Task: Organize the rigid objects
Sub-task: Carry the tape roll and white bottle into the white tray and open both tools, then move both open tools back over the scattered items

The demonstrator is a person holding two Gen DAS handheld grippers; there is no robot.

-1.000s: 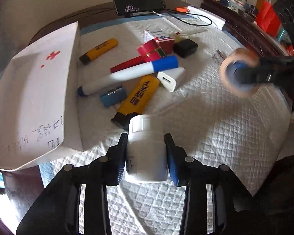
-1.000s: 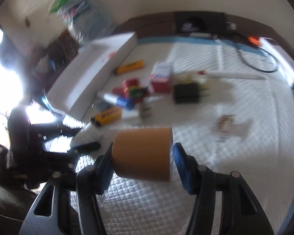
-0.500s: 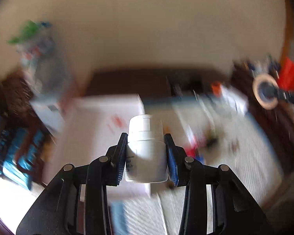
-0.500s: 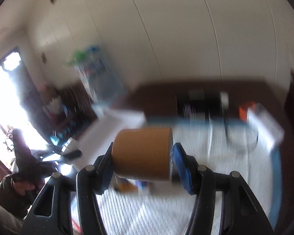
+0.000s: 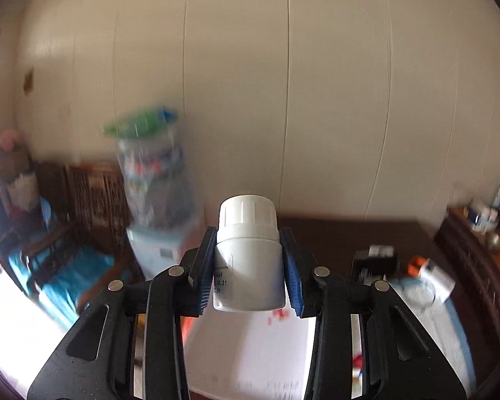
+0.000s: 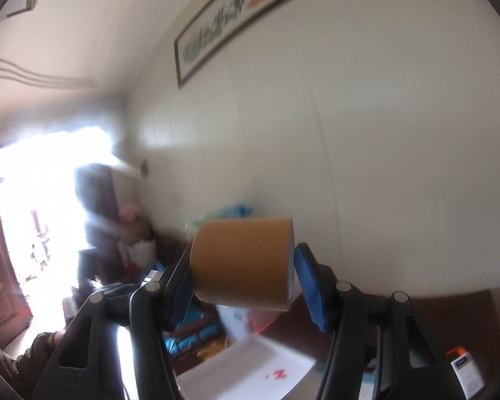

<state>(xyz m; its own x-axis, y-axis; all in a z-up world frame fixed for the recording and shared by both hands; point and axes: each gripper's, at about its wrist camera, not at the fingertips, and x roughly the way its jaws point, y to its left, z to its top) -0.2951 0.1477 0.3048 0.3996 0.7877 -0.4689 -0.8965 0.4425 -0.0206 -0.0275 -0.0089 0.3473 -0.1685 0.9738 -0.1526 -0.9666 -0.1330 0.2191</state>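
Two tools are showing, and each one is carrying something. The left tool is clamping a white bottle between its blue pads, both pads pressing on the body just under the ribbed cap; the bottle is sitting upright in the grip, small dark print showing on its label; it is hanging in the air above a white box with a red mark on it, not touching it. The right tool is gripping a brown tape roll by its flat sides, the roll's round face turned toward the camera; the left pad is lying flush against one side, while the right pad is angling outward toward its base; the roll is likewise held in the air, with the white box beneath it. Beyond the box a dark wooden surface is showing, its far edge against a pale panelled wall; a framed picture is hanging high on that wall; the background is blurring in both views.
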